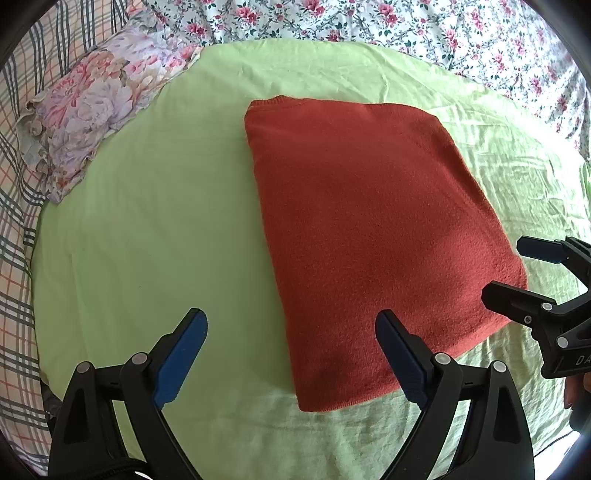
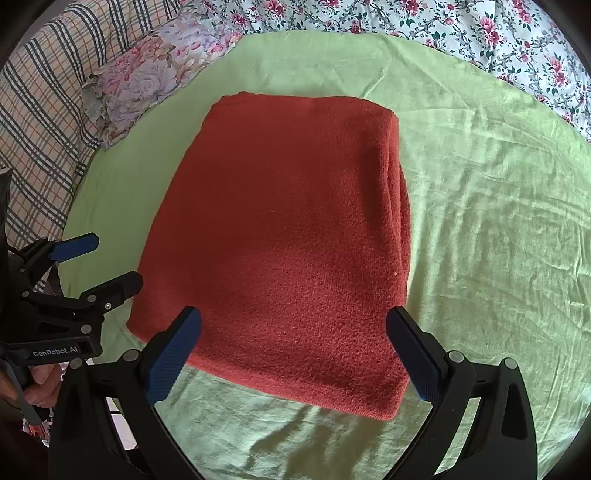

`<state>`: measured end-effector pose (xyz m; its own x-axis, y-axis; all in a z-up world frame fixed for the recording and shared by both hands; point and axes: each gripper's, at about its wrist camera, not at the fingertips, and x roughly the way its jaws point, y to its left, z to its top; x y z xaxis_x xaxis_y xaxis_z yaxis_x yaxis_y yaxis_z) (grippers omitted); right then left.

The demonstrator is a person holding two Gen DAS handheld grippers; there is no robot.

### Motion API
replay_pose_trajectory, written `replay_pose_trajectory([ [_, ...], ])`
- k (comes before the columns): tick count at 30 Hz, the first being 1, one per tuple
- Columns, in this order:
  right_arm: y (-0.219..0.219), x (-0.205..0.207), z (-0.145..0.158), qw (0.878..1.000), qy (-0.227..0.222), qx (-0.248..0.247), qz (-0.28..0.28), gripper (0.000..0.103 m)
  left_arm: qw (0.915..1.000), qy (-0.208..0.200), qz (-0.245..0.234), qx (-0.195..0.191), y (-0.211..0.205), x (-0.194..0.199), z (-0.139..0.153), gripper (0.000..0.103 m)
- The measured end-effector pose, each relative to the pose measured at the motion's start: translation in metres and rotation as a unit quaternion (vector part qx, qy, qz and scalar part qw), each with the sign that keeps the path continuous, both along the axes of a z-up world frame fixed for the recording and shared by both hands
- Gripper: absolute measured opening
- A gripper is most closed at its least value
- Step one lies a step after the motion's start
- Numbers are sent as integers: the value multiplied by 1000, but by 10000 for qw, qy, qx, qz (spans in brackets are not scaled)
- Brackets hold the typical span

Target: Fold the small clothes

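A rust-red knitted garment lies folded into a thick rectangle on the light green sheet; in the right wrist view the garment fills the middle, with stacked layers showing along its right edge. My left gripper hovers open over the garment's near left corner, nothing between its blue pads. My right gripper is open too, just above the garment's near edge. Each gripper shows in the other's view: the right gripper at the garment's right corner, the left gripper at its left side.
A flowered pillow lies at the far left beside a plaid cloth. A white floral bedspread runs along the back. The green sheet is wrinkled to the garment's right. A hand holds the left gripper.
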<state>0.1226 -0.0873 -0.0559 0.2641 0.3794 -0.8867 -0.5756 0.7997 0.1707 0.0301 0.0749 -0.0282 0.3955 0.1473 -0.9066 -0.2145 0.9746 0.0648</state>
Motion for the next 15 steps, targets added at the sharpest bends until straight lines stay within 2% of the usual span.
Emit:
replay_pose_trajectory([
  [15, -3, 2, 2, 10000, 17, 44, -87, 100, 10000, 8, -23, 8, -1, 3, 0, 93],
])
